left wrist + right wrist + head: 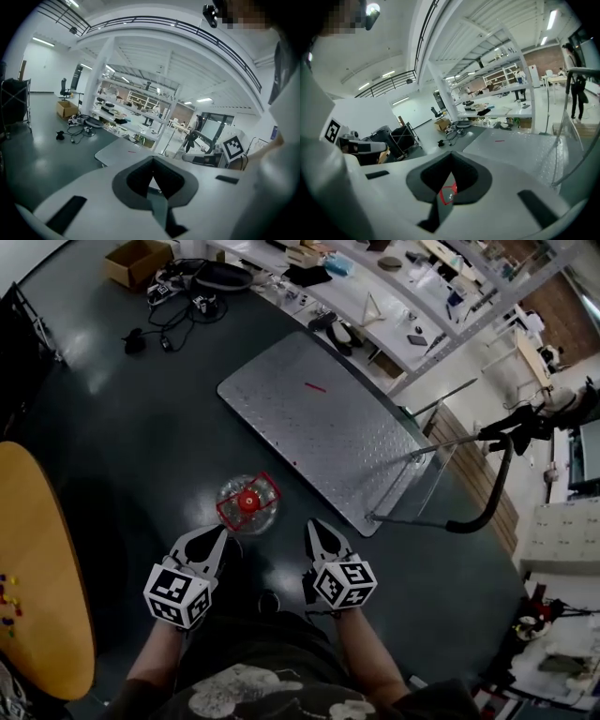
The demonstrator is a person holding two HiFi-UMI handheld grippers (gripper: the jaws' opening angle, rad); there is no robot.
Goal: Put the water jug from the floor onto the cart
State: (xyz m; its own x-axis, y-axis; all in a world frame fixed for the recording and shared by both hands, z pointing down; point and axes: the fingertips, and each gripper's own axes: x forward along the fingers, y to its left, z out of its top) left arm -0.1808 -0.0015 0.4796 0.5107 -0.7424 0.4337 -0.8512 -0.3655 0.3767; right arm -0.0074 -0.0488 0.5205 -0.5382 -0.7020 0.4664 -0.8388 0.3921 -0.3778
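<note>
Nothing lifted yet: water jug [247, 504] on the floor beside the cart [328, 427] - my left gripper [223, 531] and right gripper [312, 526] both closed, empty.

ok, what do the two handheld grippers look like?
Both alike: left gripper and right gripper have pale grey tapered jaws edged in black, each carrying a white cube of black square markers. No cables visible. Forearms unsleeved; dark top, pale print.

The water jug [247, 504] is clear, with a red cap and a red handle. The cart [319, 423] is silver with a raised diamond pattern and one small red mark. The floor [122, 437] is dark grey. The left gripper [223, 531] and the right gripper [312, 525] each carry a cube with black and white squares.
</note>
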